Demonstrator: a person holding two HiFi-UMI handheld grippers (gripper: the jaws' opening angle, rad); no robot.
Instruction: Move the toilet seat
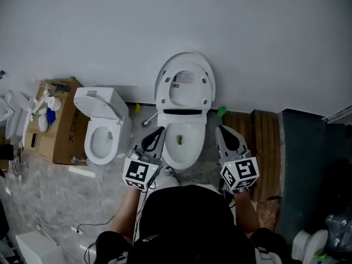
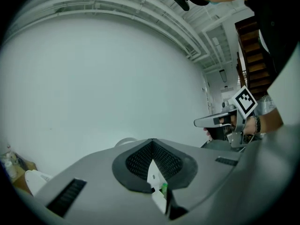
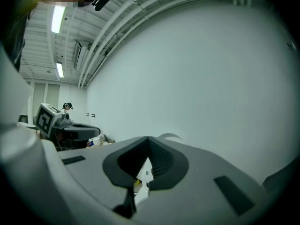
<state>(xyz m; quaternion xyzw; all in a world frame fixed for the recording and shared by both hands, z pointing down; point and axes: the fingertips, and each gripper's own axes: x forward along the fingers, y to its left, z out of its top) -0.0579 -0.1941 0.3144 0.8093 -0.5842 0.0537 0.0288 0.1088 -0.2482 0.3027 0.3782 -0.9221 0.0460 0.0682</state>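
Second toilet [image 1: 102,130] beside cardboard box [image 1: 61,130]; grey wall [image 1: 247,32]

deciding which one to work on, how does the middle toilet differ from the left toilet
The middle toilet has its seat and lid raised against the wall; the left toilet has nothing raised. The left toilet has a boxy tank; the middle toilet shows none. The middle toilet lies straight ahead; the left toilet is turned askew. Both are white.

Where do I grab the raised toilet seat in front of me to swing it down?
Probably the free upper rim of the toilet seat, approached from the front on its right side: it stands upright, hinged low at the bowl, and the thin ring suits the jaws.
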